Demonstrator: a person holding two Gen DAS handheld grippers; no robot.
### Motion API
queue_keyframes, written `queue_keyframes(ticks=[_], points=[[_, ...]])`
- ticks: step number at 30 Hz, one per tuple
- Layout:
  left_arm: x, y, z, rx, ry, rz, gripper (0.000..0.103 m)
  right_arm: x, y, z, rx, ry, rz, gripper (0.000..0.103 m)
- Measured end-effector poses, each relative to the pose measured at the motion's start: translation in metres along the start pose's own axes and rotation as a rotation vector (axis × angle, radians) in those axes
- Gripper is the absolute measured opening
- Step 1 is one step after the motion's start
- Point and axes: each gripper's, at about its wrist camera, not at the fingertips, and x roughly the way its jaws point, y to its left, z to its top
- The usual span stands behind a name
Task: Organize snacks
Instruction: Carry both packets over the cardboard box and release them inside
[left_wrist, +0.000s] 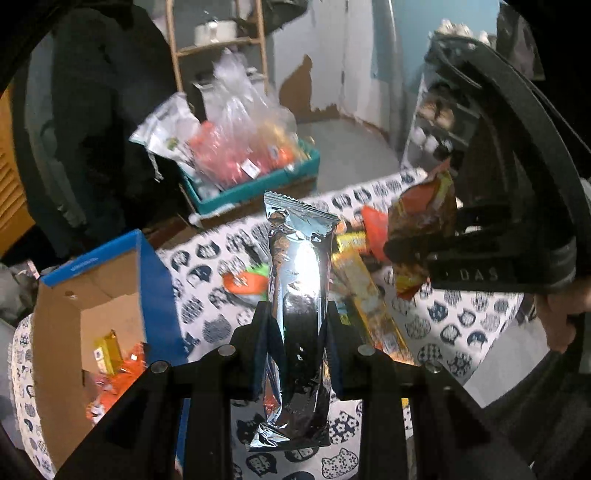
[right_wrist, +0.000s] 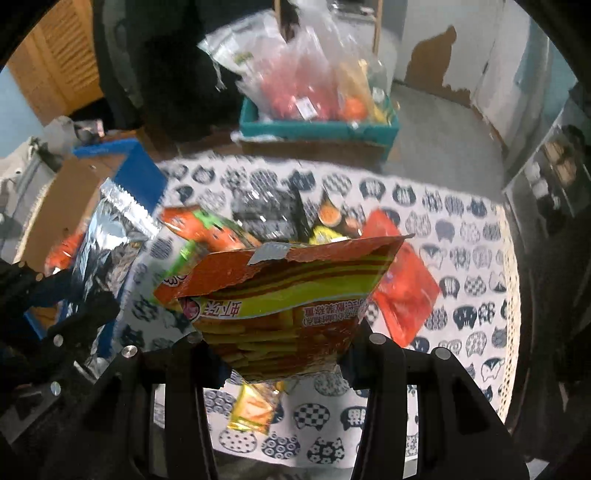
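Snacks: two packets are lifted off the desk, one in each claw; more lie loose on the desk (right_wrist: 461, 236), which wears a cloth printed with cat faces.
Left claw (left_wrist: 297, 321): closed on a long silver packet (left_wrist: 299, 295), gripped around its lower middle, most of it standing up beyond the fingers.
Right claw (right_wrist: 282, 354): closed on an orange and yellow chip bag (right_wrist: 288, 295), pinched at the near end; its far edge looks torn.
Cardboard box (left_wrist: 110, 295): blue outside, brown inside, on the desk left of the left claw; a few orange and yellow packets already lie in it.
Judged step: carrying both packets, probably toward that box.
Risk, silver packet: the foil is slick and held narrowly, so a quick swing could let it slide or tip out.
Risk, chip bag: if the torn edge is open, tilting it could spill chips; a hard squeeze could crush them.
Risk, claws: they are near each other, and crossing paths over the box could knock the packets together.
In the way: the box's raised blue wall stands between the left claw and the box's inside.
Loose ahead of the right claw: a red pouch (right_wrist: 402, 288), an orange and green packet (right_wrist: 207, 229), a small yellow packet (right_wrist: 253, 410) just below it.
Beyond the desk: a teal box (right_wrist: 317, 129) filled with bagged snacks.
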Motion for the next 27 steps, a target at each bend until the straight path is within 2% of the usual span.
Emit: queue_keyframes(ticks=[10, 18, 27], points=[[-0.031, 0.038, 0.016, -0.107, -0.066, 0.014, 0.028, -0.032, 0.035, 0.021, -0.053, -0.096, 0.07, 0.045], [-0.051, 0.074, 0.016, -0.174, -0.101, 0.045, 0.028, -0.031, 0.069, 0.04, -0.093, -0.104, 0.102, 0.044], [-0.058, 0.125, -0.003, -0.297, -0.083, 0.077, 0.028, -0.025, 0.119, 0.06, -0.157, -0.104, 0.151, 0.045]])
